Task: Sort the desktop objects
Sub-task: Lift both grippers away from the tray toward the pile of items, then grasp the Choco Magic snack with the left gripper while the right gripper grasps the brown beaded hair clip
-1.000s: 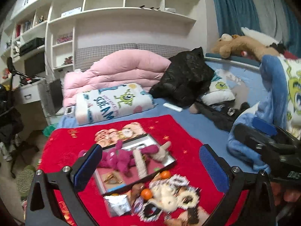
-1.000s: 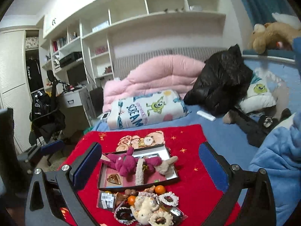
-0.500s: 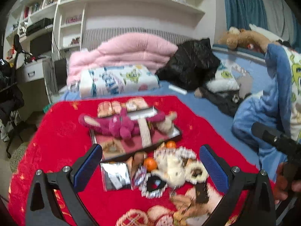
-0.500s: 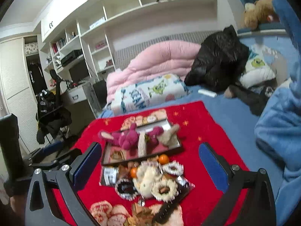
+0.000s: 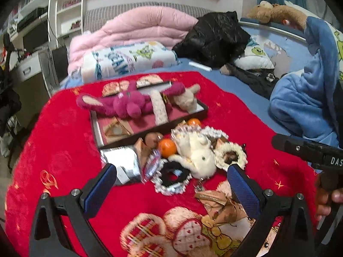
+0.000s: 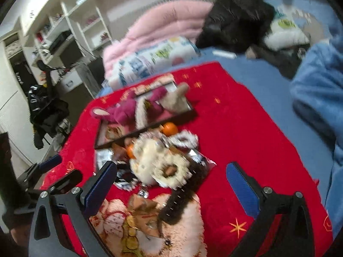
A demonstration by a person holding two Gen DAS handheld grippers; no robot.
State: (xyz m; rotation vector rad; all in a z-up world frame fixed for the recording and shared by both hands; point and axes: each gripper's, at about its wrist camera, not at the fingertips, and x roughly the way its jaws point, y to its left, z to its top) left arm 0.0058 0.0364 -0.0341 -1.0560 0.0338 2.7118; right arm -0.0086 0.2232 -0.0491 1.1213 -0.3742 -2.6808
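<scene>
Both grippers dropped closer to the clutter pile [image 5: 188, 152] (beside tray [image 5: 150, 126]), jaws spread, empty.

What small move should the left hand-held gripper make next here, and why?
Probably ease the left hand-held gripper forward and down onto the black scrunchie. Its jaws stand open and empty, and the scrunchie lies at the near edge of the loose pile, right between the fingers. The dark tray behind the pile already holds the pink plush, so it looks like the sorting spot.
</scene>
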